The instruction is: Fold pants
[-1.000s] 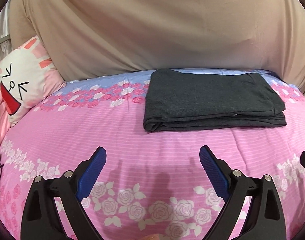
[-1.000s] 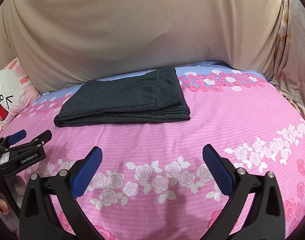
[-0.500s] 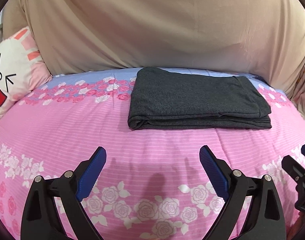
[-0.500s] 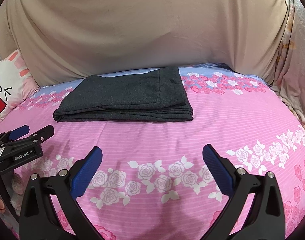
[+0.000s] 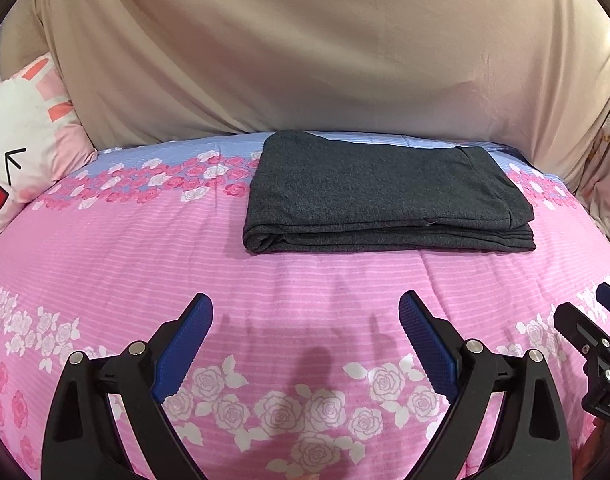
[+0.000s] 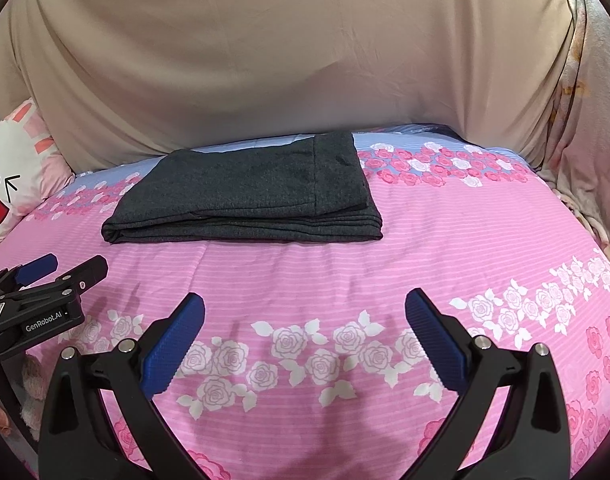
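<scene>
Dark grey pants point(image 5: 385, 192) look fully folded; I'd keep left gripper point(image 5: 305, 332) & right gripper point(image 6: 305, 328) spread wide, empty, clear of the stack.

pants point(image 5: 385, 188) folded flat on bedspread point(image 5: 145, 272) | left hand-held gripper point(image 5: 305, 336) spread, empty

the pants point(image 5: 381, 188) are dark charcoal grey, folded into a flat, neat rectangle of several stacked layers. they lie on the pink rose-print bed point(image 5: 305, 280), toward its far side near the blue band. the rounded fold is at the left end, the layered edges run along the near side.
</scene>
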Available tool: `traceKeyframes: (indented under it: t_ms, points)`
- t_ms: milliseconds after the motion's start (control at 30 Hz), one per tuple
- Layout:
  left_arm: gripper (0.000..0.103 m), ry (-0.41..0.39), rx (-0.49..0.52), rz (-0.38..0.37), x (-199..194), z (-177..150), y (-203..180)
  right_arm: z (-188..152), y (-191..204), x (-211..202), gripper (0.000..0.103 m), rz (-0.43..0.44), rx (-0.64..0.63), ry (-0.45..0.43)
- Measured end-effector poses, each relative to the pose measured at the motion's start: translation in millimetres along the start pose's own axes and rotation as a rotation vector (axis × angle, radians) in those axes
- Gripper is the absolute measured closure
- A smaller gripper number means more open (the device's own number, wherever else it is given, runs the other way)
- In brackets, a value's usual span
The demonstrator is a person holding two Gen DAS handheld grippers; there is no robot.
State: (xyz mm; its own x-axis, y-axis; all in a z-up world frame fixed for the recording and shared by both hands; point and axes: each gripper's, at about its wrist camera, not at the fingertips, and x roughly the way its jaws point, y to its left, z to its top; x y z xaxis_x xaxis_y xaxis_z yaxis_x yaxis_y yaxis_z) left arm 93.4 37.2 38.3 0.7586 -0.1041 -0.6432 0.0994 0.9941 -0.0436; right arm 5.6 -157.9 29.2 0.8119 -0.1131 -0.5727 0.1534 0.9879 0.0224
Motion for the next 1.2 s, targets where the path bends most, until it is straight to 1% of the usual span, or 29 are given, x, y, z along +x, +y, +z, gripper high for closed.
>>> traceKeyframes:
  t_ms: [1200]
  points:
    - [0.011,0.011,0.029,0.004,-1.3,-1.7,-5.7,0.5,-0.3,0.7,0.005,0.001,-0.004,0.002]
